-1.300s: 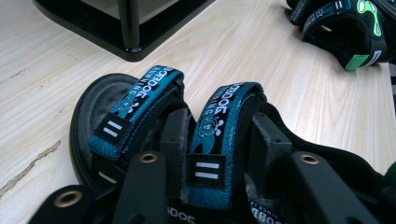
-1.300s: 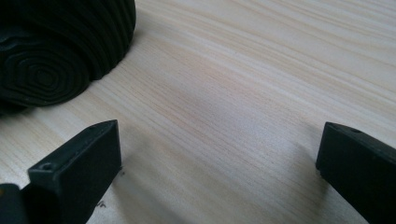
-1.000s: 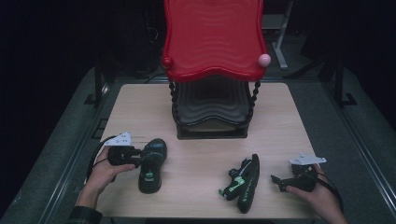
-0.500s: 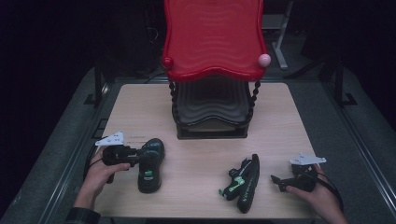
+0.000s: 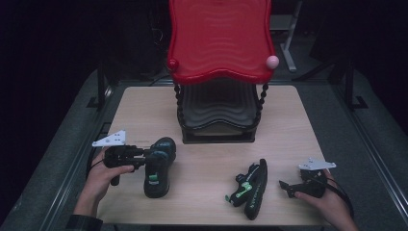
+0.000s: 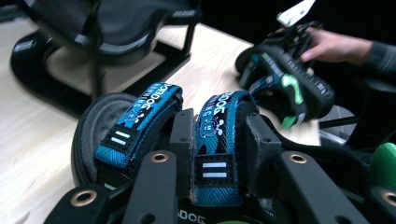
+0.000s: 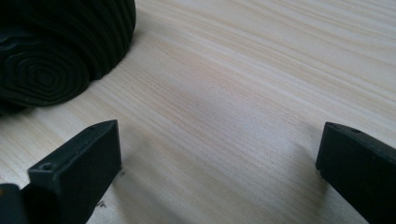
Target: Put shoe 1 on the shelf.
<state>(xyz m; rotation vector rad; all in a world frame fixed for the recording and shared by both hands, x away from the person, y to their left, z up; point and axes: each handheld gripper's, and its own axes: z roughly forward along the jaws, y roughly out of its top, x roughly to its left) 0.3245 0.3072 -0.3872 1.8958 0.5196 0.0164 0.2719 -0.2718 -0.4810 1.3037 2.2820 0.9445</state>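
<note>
A black shoe (image 5: 158,171) with blue straps (image 6: 140,116) sits at the table's front left. My left gripper (image 5: 150,157) reaches it from the left, shut on one of the straps (image 6: 217,140), which fills the gap between the jaws. A second black shoe (image 5: 252,188) with green accents lies on its side at the front right, also seen further off in the left gripper view (image 6: 289,79). My right gripper (image 5: 287,187) rests low beside it, open over bare wood (image 7: 219,154), with the shoe's ribbed sole (image 7: 51,51) just ahead to its left.
A shoe rack stands at the back middle of the wooden table (image 5: 298,130), with a red wavy top shelf (image 5: 219,43) and black shelves (image 5: 219,115) under it. Bare wood lies between the two shoes. Beyond the table edges it is dark.
My left gripper has risen a little with the shoe's strap in its jaws, and the shoe's far end has come up slightly. The right gripper and its shoe have stayed still.
</note>
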